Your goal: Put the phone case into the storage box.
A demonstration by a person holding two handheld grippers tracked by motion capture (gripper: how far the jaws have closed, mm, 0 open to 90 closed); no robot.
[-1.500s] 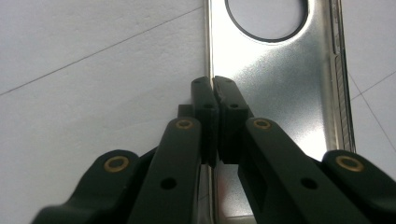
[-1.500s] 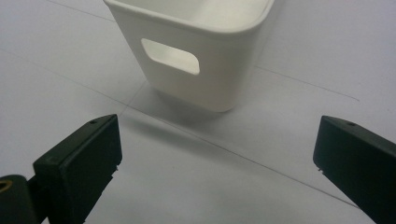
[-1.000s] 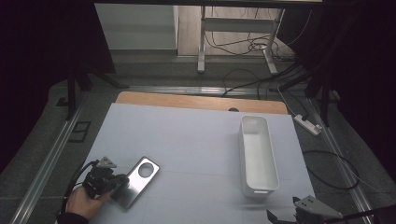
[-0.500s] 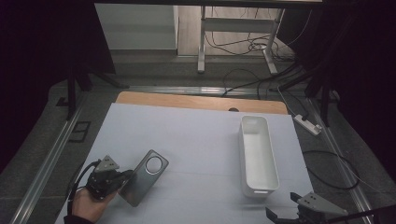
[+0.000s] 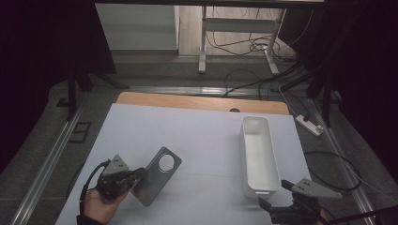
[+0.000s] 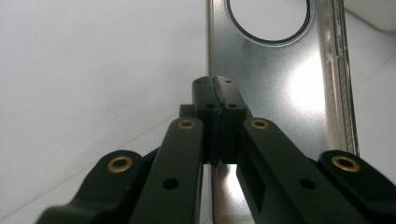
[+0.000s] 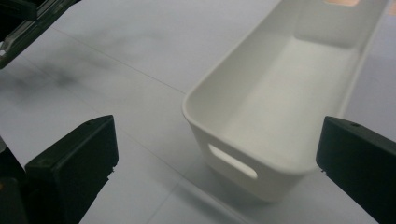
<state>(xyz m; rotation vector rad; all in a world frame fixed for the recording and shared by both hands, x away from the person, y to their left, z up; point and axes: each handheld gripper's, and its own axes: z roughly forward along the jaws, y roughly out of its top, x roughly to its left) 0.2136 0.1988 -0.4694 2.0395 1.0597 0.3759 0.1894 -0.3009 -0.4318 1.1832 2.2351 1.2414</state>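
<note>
My left gripper (image 5: 129,180) pinches the clear plastic phone case with a round camera hole (image 5: 157,174), tilted above the white paper-covered table (image 5: 197,136); its lower end is cut off in the left gripper view. My right gripper (image 7: 215,163) gapes wide, empty, before the long white plastic bin (image 7: 285,93).

The high view is dim: the room around the table (image 5: 197,140) lies almost black at the left and right edges, while the floor beyond the far edge catches a paler light. The white sheet on the table reads as a flat, dull grey, with only soft shadows. The picture is grainy and slightly soft. In the left gripper view the light is stronger; the metal plate (image 6: 280,93) throws a bright glare patch at its middle and another low down, and the nearest parts of the black jaws are out of focus. In the right gripper view the white tray (image 7: 280,102) is evenly lit, casts a soft shadow at its near end, and the jaw tips blur at the lower corners.
</note>
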